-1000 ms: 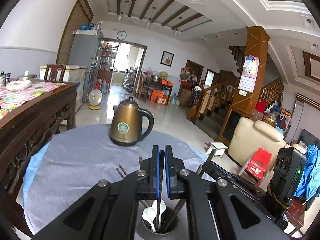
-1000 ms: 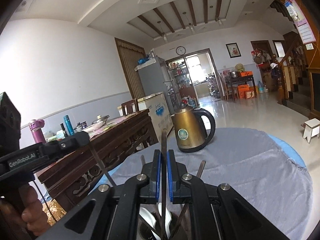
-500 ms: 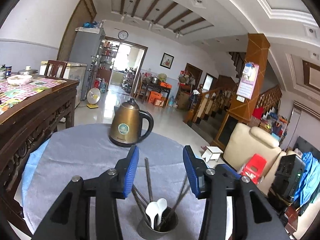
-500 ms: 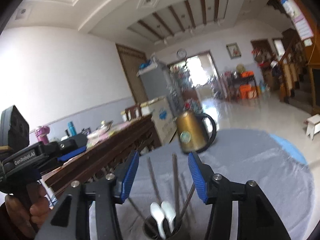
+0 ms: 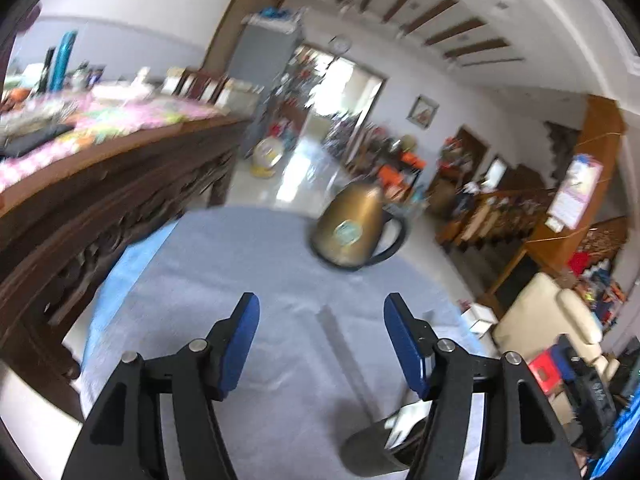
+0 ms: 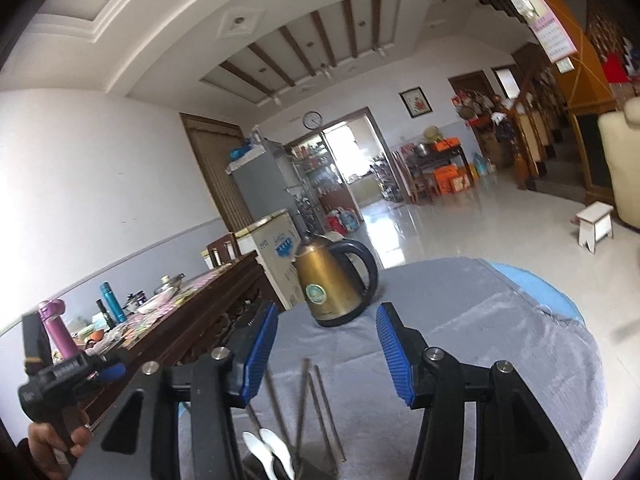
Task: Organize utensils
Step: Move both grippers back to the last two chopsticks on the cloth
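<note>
A dark utensil cup [image 5: 374, 452] stands on the grey tablecloth [image 5: 256, 280], blurred in the left wrist view, low and right of my left gripper [image 5: 320, 324], which is open and empty. In the right wrist view the cup [image 6: 256, 466] holds two white spoons [image 6: 272, 448] and several dark chopsticks [image 6: 320, 404] that lean upward. My right gripper [image 6: 326, 336] is open and empty just above them. The left gripper's body [image 6: 60, 376] shows at the far left, held by a hand.
A gold kettle [image 6: 332, 280] with a black handle stands farther back on the round table; it also shows in the left wrist view [image 5: 354, 232]. A dark carved wooden table [image 5: 100, 184] crowded with bottles and dishes stands close on the left. Tiled floor lies beyond.
Both grippers went from shut on chopsticks to open, leaving the chopsticks in the cup. The left gripper has then swung left and away from the cup, its view blurred.
</note>
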Demonstrator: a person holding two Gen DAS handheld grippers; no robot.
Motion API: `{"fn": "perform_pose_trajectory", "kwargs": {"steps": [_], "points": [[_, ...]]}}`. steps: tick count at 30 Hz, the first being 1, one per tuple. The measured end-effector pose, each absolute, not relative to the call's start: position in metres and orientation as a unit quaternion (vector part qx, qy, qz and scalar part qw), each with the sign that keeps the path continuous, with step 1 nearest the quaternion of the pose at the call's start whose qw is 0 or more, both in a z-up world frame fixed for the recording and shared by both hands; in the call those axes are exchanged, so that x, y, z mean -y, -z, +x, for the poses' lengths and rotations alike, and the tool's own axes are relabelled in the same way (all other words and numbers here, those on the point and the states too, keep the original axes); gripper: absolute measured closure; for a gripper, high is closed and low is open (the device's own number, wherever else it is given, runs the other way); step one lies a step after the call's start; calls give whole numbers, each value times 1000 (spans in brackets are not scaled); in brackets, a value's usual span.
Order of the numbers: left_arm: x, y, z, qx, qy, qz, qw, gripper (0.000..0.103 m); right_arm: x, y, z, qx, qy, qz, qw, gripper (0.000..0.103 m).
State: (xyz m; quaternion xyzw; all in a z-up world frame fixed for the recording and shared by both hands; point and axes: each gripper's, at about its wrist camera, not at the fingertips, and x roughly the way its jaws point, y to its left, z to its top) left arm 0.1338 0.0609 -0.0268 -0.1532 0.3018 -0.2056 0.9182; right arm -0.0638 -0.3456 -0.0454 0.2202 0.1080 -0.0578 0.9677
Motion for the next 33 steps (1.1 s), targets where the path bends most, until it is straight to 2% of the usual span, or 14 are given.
{"fn": "perform_pose_trajectory", "kwargs": {"steps": [3, 9, 16, 25, 33], "points": [[-63, 54, 152, -340, 189, -152, 909, 37, 356, 57, -54, -132, 59, 236, 961, 49], [-48, 111, 188, -416, 186, -124, 881, 37, 380, 100, -22, -207, 57, 277, 937, 59], [-7, 166, 242, -488, 215, -112, 839, 37, 401, 161, 17, -290, 43, 315, 903, 60], [72, 189, 285, -507, 248, -80, 822, 37, 410, 202, 64, -347, 28, 309, 885, 59], [114, 205, 307, -515, 257, -60, 816, 37, 411, 209, 93, -366, 17, 283, 886, 60]]}}
